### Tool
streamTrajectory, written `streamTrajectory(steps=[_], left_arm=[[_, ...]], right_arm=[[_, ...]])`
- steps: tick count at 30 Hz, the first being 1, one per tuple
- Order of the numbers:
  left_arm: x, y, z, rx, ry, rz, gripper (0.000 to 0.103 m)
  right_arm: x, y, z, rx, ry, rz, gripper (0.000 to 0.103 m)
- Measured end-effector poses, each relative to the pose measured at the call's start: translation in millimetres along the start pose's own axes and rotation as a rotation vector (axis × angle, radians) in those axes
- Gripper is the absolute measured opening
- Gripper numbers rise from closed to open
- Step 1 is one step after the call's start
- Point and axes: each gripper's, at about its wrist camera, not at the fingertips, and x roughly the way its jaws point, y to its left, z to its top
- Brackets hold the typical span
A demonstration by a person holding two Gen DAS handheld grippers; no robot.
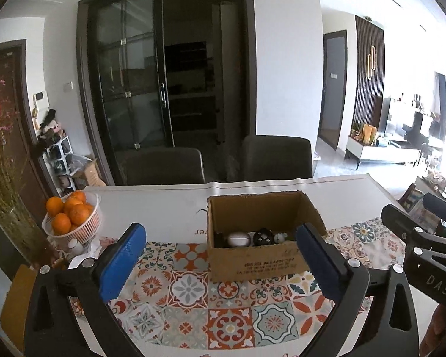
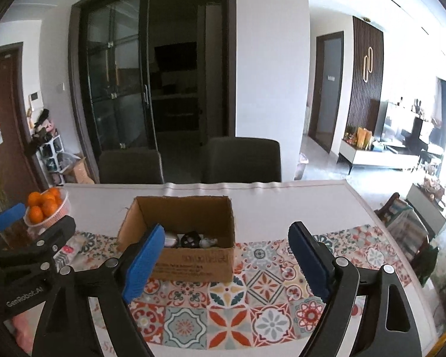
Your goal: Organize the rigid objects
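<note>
Two sets of tongs hang over the worktop [image 1: 175, 208], both angled down toward the open brown cardboard box [image 1: 261, 235] on the patterned tile-print cloth [image 1: 193, 297]. Left tongs [image 1: 220, 263] gape wide, nothing between the blue pads. Right tongs [image 2: 223, 263] stand open too, empty. Inside the box: a silver oval case [image 1: 237, 239], a black-and-white ball [image 1: 263, 237] and a small pale piece, too small to make out. "GenRobot.AI" reads on the left tool; "DAS" on the right.

Brown box [image 1: 252, 263], orange-and-teal patterned tablecloth [image 1: 193, 312]
</note>
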Motion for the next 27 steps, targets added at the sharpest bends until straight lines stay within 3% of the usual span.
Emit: streamTrajectory(steps=[12, 27], left_arm=[[-48.1, -6.3, -13.9, 0.018, -0.052, -0.002, 0.103], [-66.7, -5.0, -20.3, 0.013, -0.073, -0.005, 0.103]], right_arm=[[-43.1, -3.4, -13.2, 0.029, -0.037, 0.015, 0.088], [-62.7, -4.7, -21.4, 0.031, -0.049, 0.028, 0.088]])
